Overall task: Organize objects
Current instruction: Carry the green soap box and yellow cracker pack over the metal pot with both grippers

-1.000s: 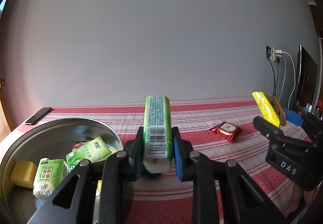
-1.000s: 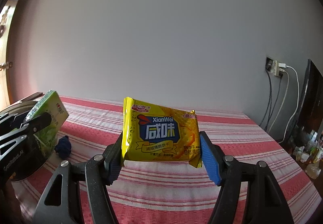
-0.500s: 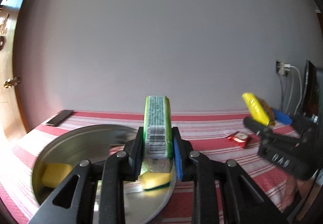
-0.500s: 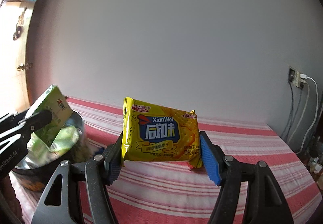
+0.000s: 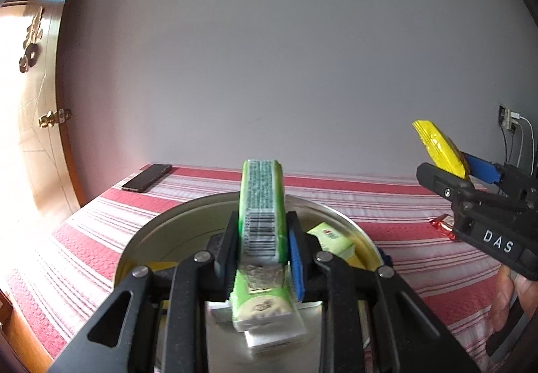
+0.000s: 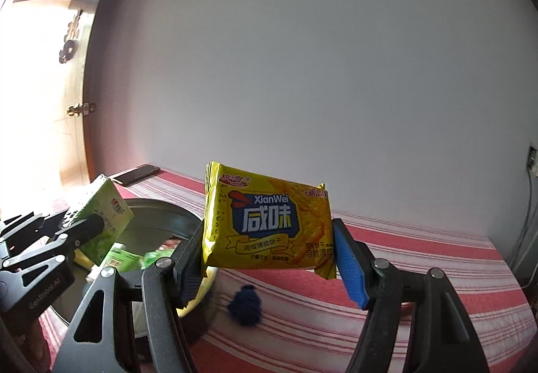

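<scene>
Left wrist: green packet (image 5: 261, 211) clamped edge-on between jaws, above bowl (image 5: 161, 231).

A brushed metal bowl (image 5: 161, 231) shines dully; the yellow biscuit packet (image 6: 269, 225) is glossy plastic film; the striped cloth (image 6: 420, 272) looks coarsely woven, matt.

Yellow cracker packet (image 6: 267, 226): "XianWei" above large Chinese characters. Right gripper (image 5: 450, 171), on body, seen from left camera: "DAS". Left gripper (image 6: 82, 228), on body, near left: "GenRobot.AI". Green packet (image 5: 262, 210): barcode, small print unreadable.
</scene>
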Tool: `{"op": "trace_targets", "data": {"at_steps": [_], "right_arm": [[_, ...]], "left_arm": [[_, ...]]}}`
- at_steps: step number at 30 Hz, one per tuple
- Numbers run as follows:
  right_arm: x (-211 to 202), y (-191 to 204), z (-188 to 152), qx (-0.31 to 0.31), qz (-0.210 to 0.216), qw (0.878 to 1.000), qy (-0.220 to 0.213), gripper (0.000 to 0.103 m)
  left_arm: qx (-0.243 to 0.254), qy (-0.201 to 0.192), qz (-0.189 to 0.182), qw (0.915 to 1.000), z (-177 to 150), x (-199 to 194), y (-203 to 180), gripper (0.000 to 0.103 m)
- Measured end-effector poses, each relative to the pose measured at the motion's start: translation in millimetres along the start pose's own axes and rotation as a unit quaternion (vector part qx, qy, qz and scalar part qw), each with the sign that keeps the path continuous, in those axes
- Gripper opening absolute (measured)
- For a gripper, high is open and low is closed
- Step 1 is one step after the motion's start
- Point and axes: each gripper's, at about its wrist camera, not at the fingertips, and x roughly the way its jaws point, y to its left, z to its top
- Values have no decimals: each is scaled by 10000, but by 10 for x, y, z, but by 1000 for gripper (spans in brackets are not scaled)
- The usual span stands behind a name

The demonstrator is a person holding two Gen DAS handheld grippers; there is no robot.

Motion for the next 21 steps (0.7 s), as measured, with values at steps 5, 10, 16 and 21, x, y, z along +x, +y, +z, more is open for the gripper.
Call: {"op": "trace_targets", "data": {"at_steps": [5, 10, 16, 21], "right_arm": [[125, 160, 41, -130, 169, 9998, 54, 70], [248, 282, 25, -203, 305, 9992, 144, 70], [368, 458, 54, -329, 451, 9981, 268, 70], [527, 604, 60, -400, 579, 9966, 419, 70]], "left_arm": [[-65, 130, 146, 9998, -18, 56, 136, 24], [-152, 255, 268, 9992, -46, 123, 268, 24], [-162, 468, 373, 9981, -72, 208, 333, 24], [-159, 627, 455, 9969, -115, 282, 371, 24]]}}
